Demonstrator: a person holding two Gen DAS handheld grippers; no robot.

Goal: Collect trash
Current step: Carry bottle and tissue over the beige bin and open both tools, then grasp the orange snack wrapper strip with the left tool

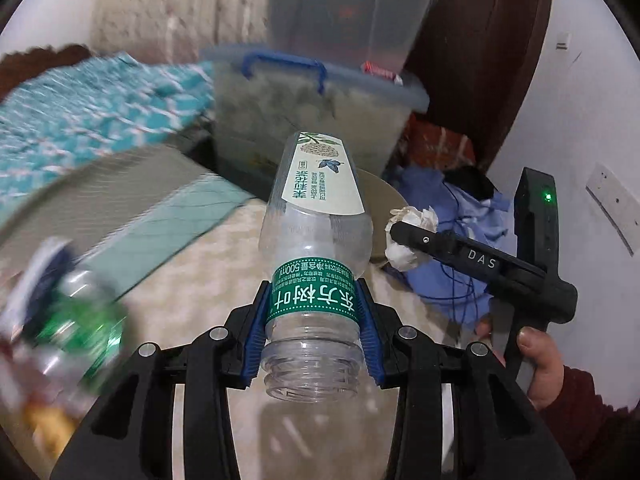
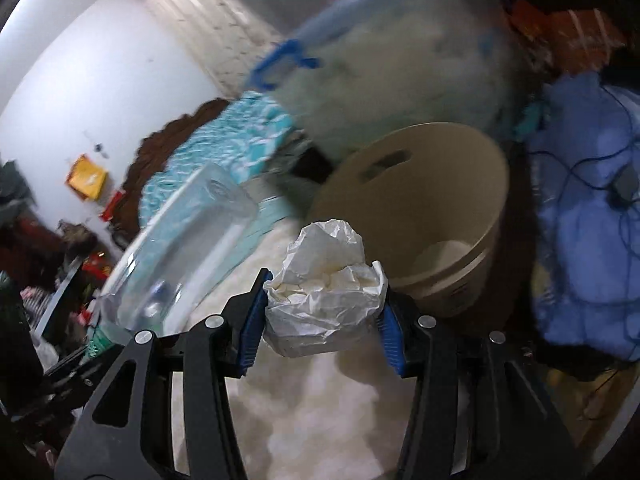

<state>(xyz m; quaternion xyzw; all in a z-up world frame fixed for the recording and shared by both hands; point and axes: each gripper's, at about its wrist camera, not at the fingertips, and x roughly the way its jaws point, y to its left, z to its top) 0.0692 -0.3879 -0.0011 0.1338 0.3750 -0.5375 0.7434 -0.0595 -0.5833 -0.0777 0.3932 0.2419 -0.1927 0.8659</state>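
left claw [image 1: 314, 320] angled down, pinching bottle [image 1: 316, 240] — right claw [image 2: 322, 312] pinching crumpled paper [image 2: 326, 300].

The clear plastic bottle [image 1: 316, 248] wears a green band with white characters and a cream label printed with green leaves. The crumpled paper [image 2: 326, 292] is white. The round bin [image 2: 420, 216] is beige. The storage box [image 1: 320, 120] is translucent grey with blue handles. The cloth [image 1: 92, 120] shows a teal-and-white pattern. The bundled fabric [image 2: 584, 216] is light blue. Gripper pads [image 1: 370, 332] are blue on black frames.
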